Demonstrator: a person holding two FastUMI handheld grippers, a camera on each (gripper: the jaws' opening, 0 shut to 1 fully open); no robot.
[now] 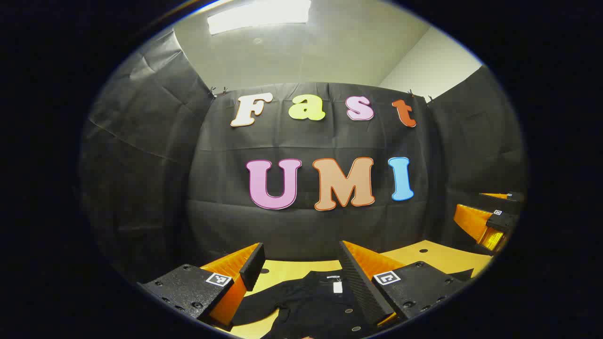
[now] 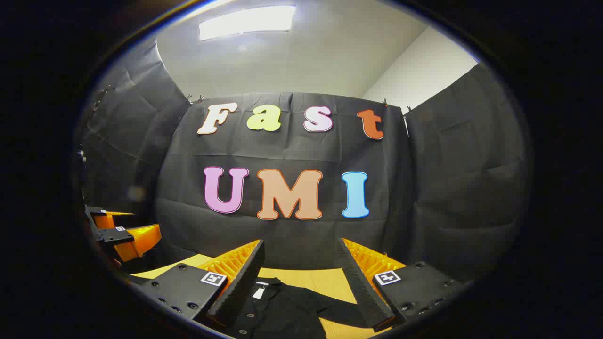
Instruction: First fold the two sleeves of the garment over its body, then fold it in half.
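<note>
A black garment (image 1: 306, 306) with a white neck tag and small buttons lies flat on the yellow table (image 1: 433, 256). In the left gripper view my left gripper (image 1: 301, 256) hangs open above it, fingers spread wide with nothing between them. The same garment (image 2: 287, 308) appears in the right gripper view, one sleeve reaching right under the right finger. My right gripper (image 2: 301, 254) is likewise open and holds nothing, raised over the collar end. The right gripper (image 1: 492, 221) also appears at the far right of the left gripper view, and the left gripper (image 2: 120, 233) at the far left of the right gripper view.
Black cloth walls close the booth behind and on both sides of the table (image 2: 325, 282). A ceiling light (image 2: 247, 21) glows overhead. Bare yellow tabletop lies beyond the garment's collar toward the back wall.
</note>
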